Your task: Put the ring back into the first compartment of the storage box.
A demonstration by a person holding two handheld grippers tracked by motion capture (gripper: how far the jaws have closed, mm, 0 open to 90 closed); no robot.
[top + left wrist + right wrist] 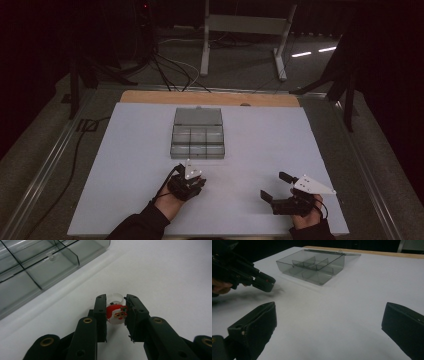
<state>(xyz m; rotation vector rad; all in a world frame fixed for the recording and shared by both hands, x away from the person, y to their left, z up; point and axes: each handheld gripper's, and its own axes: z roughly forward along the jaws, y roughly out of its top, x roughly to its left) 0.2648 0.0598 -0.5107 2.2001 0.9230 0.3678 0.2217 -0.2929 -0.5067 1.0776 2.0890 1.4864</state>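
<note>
High view: left gripper (pixel 192 176) sits just short of the smoky clear compartment box (pixel 198 134), lid open, on the white table (pixel 125 165); right gripper (pixel 275 186) off to the side, jaws spread with nothing between. Left gripper view: jaws clamped on a small Santa-face ring (pixel 116 311), white band poking out past the tips; box ahead and to one side. Right gripper view: jaws wide apart, bare table between, box beyond them.

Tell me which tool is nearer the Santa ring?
Left. The left tool is shut on the Santa ring near the divided box; the right tool waits open, off to the side.
</note>
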